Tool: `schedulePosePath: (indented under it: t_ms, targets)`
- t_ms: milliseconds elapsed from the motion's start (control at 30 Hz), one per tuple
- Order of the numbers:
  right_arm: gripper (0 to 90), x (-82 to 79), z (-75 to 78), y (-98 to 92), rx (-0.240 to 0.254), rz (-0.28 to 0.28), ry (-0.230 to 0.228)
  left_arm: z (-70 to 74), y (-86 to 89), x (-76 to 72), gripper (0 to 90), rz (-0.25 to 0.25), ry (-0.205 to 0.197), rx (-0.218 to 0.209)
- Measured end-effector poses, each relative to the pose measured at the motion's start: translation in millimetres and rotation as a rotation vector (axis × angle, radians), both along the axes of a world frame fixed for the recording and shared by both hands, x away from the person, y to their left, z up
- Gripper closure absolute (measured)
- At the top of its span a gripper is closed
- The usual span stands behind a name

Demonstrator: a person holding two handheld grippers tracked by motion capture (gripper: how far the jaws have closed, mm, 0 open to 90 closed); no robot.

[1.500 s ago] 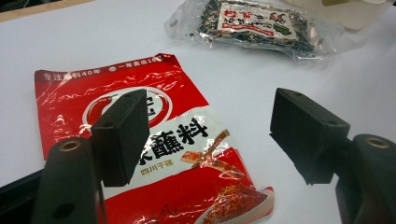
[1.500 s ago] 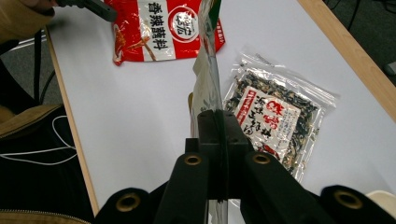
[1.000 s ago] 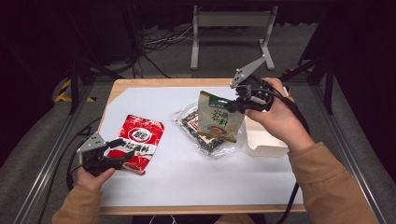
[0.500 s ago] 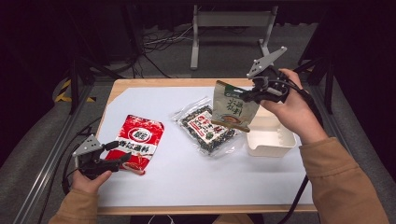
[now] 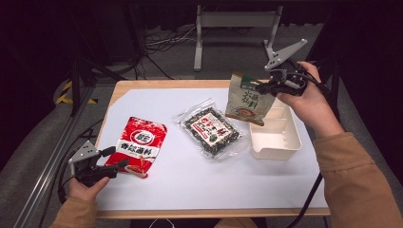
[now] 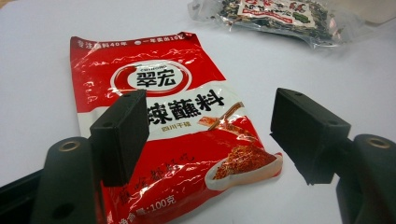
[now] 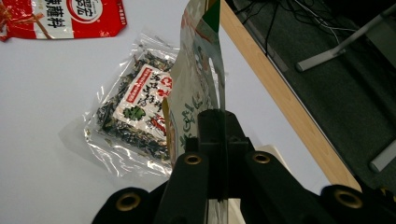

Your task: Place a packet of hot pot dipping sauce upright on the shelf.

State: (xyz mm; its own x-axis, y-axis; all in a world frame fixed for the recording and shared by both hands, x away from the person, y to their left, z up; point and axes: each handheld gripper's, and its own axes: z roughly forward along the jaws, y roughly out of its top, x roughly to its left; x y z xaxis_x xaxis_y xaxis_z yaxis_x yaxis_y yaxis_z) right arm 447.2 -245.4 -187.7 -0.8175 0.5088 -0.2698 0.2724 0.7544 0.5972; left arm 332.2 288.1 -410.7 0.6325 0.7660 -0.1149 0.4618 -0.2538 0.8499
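Note:
My right gripper (image 5: pixel 264 87) is shut on the top edge of a beige and green pouch (image 5: pixel 245 99), which hangs in the air above the left end of the white tray (image 5: pixel 281 142). In the right gripper view the pouch (image 7: pixel 196 88) rises edge-on from between the shut jaws. A red seasoning packet (image 5: pixel 138 145) lies flat at the table's left. My left gripper (image 5: pixel 116 159) stands open at its near edge; in the left gripper view the red packet (image 6: pixel 173 126) lies between and beyond the spread jaws. A clear bag of dark dried food (image 5: pixel 211 129) lies mid-table.
A white sheet (image 5: pixel 190 185) covers the wooden table (image 5: pixel 142 84). A metal stand (image 5: pixel 228 19) and cables sit on the floor beyond the far edge. A rail (image 5: pixel 52 156) runs along the left side. The clear bag (image 7: pixel 133 107) lies below the hanging pouch.
The right gripper has lifted the beige pouch off the clear bag and carried it right, over the tray. The left gripper has stayed at the red packet's near edge.

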Motion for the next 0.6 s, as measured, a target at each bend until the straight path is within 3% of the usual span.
schedulePosePath:
  t_ms: [600]
  targets:
    - [89.9, 24.3, -2.8, -27.7, 0.017, -0.039, -0.015, -0.8, -3.7, 5.6, 28.5, -0.018, 0.002, 0.000]
